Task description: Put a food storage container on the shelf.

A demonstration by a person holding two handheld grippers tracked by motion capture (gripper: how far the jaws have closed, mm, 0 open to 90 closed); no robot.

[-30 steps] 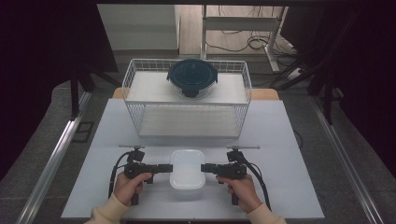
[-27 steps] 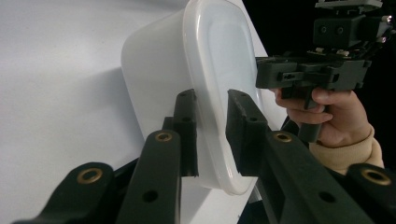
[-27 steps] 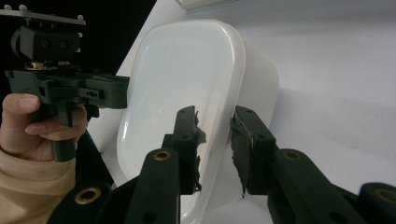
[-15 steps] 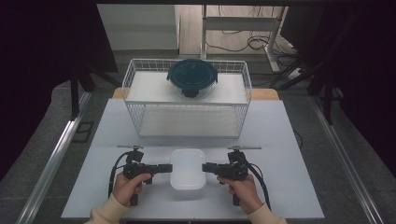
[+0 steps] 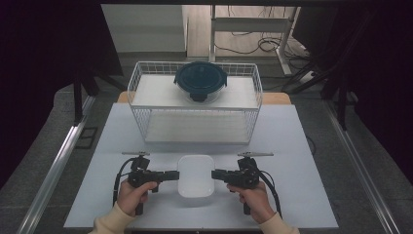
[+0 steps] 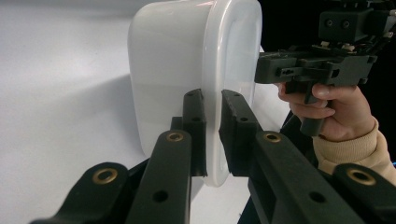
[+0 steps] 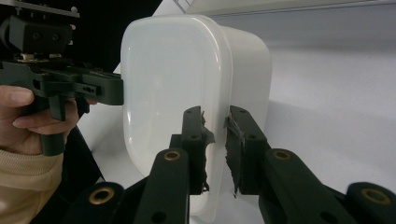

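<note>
— Two tools, one white container [image 5: 195, 175]. Where does it sit?

— On the pale surface [image 5: 292, 136], near its front edge, between the hands. From the high view, the left tool [image 5: 171, 175] meets its left side and the right tool [image 5: 217, 175] its right.

— Are they gripping it?

— The high view is too small to tell. The left gripper view settles it: the left tool [image 6: 213, 122] has just been closing, and its jaws pinch the container's [image 6: 187, 60] rim. In the right gripper view, the right tool [image 7: 215, 135] has likewise been closing and is clamped on the rim of the container [image 7: 173, 74] (its pads look frayed).

— Anything else?

— Only from above: a white wire basket [image 5: 141, 83] behind, with a dark round lidded bowl [image 5: 200, 80] in it.
</note>
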